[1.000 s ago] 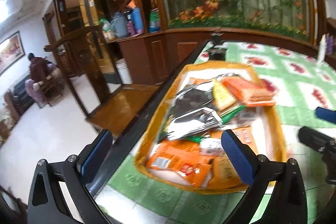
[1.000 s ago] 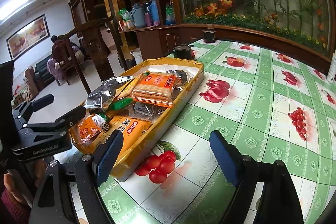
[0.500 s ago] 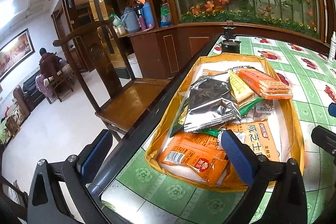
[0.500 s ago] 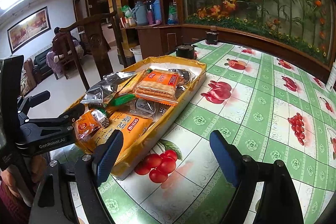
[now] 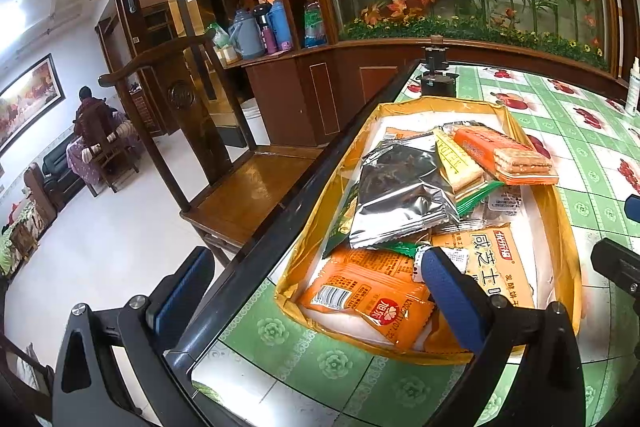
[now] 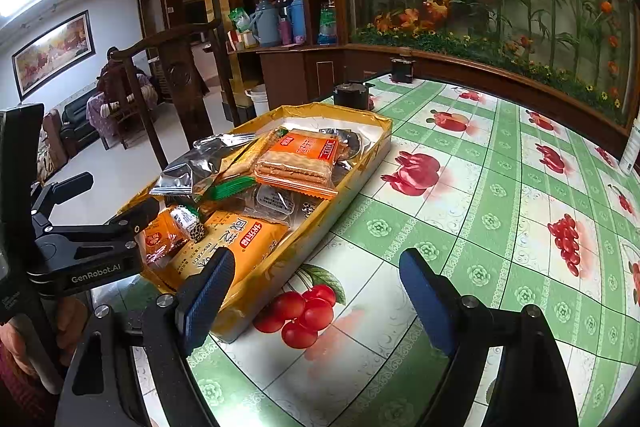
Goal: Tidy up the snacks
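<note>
Left wrist view, item one: your left gripper [image 5: 316,291], fingers spread wide and empty, hanging over the near end of the yellow tray [image 5: 560,247]; its right pad sits above the small orange packet [image 5: 368,303], its left pad out past the table edge [image 5: 280,227]. Item two: your right gripper [image 6: 316,297], likewise spread and holding nothing, its left pad just over the tray's near corner, its right pad above the bare fruit-print tablecloth [image 6: 500,227]. Contents of tray, beyond the fingertips: large orange cracker bag [image 6: 236,247] nearest, silver foil pouch [image 5: 400,195] across the middle, clear-wrapped biscuit pack [image 6: 300,163] propped on top farther off, green wrapper [image 6: 232,185] and small sealed cups [image 6: 276,201] underneath. All snacks lie heaped and overlapping; none is sorted yet, by the look of it. Advice for the step: take the topmost loose piece first, likely the small orange packet under your left pads, since it overlaps little. Bring the left fingers inward so both pads clear the tray wall, straddle the packet across its narrow side, and pinch at a crimped seam rather than the puffed middle, which may slip. Keep the right gripper clear over the open cloth, ready as the laying-out place.
</note>
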Demonstrator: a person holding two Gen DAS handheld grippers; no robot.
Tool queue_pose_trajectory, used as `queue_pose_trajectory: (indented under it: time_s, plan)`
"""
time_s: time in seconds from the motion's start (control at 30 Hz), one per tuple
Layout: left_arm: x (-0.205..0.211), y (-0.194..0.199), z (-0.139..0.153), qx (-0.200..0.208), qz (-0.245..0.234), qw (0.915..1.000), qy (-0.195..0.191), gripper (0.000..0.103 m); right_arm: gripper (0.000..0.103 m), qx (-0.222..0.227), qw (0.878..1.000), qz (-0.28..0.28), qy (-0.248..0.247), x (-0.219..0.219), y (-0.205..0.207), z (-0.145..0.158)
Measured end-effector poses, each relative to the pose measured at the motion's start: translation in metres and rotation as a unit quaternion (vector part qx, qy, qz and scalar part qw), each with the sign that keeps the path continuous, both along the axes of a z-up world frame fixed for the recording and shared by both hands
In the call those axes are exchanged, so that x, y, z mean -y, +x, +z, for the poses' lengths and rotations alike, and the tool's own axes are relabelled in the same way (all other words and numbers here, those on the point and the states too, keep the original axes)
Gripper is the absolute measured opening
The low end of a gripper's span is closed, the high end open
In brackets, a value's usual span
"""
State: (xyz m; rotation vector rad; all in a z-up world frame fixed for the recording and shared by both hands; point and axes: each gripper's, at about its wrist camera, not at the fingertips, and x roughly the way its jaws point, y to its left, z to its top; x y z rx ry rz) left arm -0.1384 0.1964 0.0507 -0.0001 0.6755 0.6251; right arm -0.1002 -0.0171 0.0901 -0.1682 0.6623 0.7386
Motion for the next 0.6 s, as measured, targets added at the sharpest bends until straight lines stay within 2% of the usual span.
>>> queue_pose_trajectory:
  time_s: [0.6]
  plan:
    - [-0.0009, -0.0006, -0.0011, 0.001, -0.002, 1.0000, -0.001, 0.103, 0.088, -0.001, 1.000, 0.000, -0.001, 0.0002, -0.0006, -0.0002]
